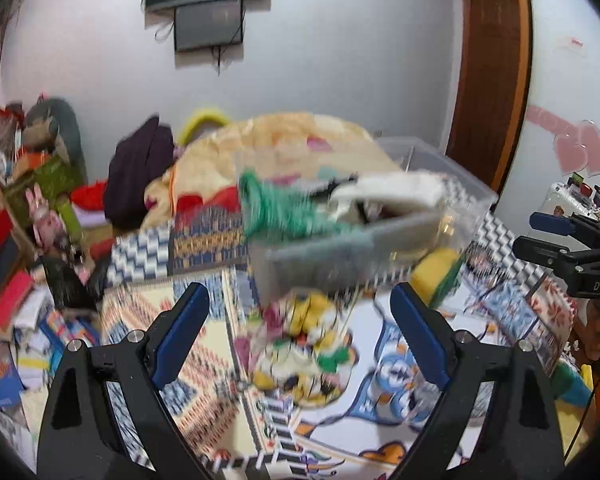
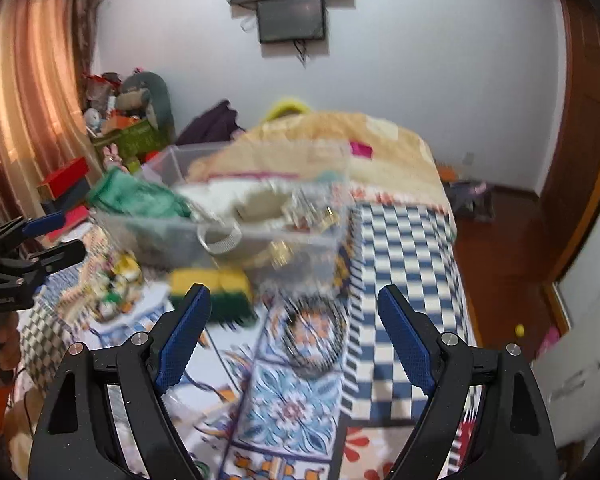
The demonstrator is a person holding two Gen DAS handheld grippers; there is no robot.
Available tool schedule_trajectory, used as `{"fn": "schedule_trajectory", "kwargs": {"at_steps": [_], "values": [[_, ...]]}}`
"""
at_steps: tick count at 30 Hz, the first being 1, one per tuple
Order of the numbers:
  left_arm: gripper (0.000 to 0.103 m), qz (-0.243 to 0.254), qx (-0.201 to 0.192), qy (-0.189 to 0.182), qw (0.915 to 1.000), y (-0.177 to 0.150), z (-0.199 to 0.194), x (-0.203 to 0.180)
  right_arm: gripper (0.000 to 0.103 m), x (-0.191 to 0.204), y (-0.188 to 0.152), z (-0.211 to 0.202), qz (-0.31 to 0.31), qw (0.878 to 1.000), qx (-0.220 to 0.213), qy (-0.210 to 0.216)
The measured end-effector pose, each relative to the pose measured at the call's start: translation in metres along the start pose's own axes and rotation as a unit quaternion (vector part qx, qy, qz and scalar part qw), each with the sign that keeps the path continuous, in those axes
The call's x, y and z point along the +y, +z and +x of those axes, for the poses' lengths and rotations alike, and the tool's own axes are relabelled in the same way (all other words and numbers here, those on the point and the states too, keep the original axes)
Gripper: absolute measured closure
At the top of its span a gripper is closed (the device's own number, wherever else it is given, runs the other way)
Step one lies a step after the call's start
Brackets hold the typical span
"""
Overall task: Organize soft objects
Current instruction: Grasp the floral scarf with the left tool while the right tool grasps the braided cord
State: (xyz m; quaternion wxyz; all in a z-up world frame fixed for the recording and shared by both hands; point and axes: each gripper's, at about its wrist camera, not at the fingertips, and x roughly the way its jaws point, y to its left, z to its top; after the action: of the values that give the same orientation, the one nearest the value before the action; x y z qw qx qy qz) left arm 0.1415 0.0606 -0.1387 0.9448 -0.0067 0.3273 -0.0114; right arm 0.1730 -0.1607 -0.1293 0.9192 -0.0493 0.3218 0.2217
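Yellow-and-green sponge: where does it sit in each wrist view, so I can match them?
Left wrist: sponge right of centre, at the clear bin's lower right corner.
Right wrist: sponge left of centre, below the bin's front wall.
Shared landmark: the bin.

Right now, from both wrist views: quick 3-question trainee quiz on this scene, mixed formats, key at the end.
1. True or false: the left gripper holds the multicolored soft item.
2. The green cloth lies: A) in the clear bin B) on the floor C) in the right gripper.
3. Fill in: the yellow-and-green sponge sits ___ the bin, on the patterned bedspread.

Key: 1 false; 2 A; 3 outside.
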Motion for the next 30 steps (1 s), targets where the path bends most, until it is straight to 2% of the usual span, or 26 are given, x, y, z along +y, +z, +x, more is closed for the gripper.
{"fn": "schedule_trajectory", "kwargs": {"at_steps": [4, 7, 9, 11, 15, 17, 19, 20, 22, 24, 26, 28, 30], "values": [[0.010, -0.010, 0.041, 0.024, 0.9988, -0.018, 0.023, 0.006, 0.020, -0.008, -0.014, 0.018, 0.012, 0.999, 0.032, 0.003], [0.010, -0.013, 0.055, 0.025, 0.9981, -0.025, 0.031, 0.007, 0.020, -0.010, -0.017, 0.027, 0.017, 0.999, 0.045, 0.008], [0.010, -0.015, 0.059, 0.025, 0.9978, -0.027, 0.035, 0.008, 0.024, -0.010, -0.019, 0.033, 0.018, 0.998, 0.053, 0.006], [0.010, -0.015, 0.060, 0.028, 0.9977, -0.028, 0.037, 0.007, 0.037, -0.010, -0.019, 0.039, 0.018, 0.998, 0.066, 0.007], [0.015, -0.018, 0.060, 0.026, 0.9977, -0.030, 0.037, 0.007, 0.053, -0.010, -0.024, 0.041, 0.017, 0.997, 0.072, -0.004], [0.026, -0.017, 0.067, 0.024, 0.9973, -0.033, 0.040, 0.007, 0.071, -0.009, -0.025, 0.039, 0.017, 0.997, 0.070, -0.003], [0.033, -0.017, 0.077, 0.021, 0.9967, -0.036, 0.043, 0.006, 0.076, -0.010, -0.026, 0.037, 0.015, 0.998, 0.068, -0.009], [0.036, -0.019, 0.078, 0.017, 0.9966, -0.037, 0.044, 0.006, 0.083, -0.009, -0.027, 0.036, 0.012, 0.998, 0.066, -0.011], [0.041, -0.025, 0.075, 0.013, 0.9968, -0.038, 0.041, 0.007, 0.090, -0.008, -0.028, 0.034, 0.011, 0.998, 0.064, -0.015], [0.048, -0.030, 0.074, 0.012, 0.9968, -0.040, 0.041, 0.009, 0.091, -0.008, -0.028, 0.033, 0.013, 0.998, 0.061, -0.012], [0.063, -0.033, 0.069, 0.009, 0.9971, -0.041, 0.038, 0.011, 0.093, -0.010, -0.028, 0.031, 0.014, 0.998, 0.055, -0.012], [0.073, -0.040, 0.066, 0.004, 0.9970, -0.042, 0.035, 0.013, 0.093, -0.009, -0.028, 0.023, 0.015, 0.999, 0.046, -0.009], [0.078, -0.048, 0.063, -0.002, 0.9969, -0.043, 0.032, 0.015, 0.093, -0.007, -0.026, 0.017, 0.014, 0.999, 0.038, -0.007]]}}
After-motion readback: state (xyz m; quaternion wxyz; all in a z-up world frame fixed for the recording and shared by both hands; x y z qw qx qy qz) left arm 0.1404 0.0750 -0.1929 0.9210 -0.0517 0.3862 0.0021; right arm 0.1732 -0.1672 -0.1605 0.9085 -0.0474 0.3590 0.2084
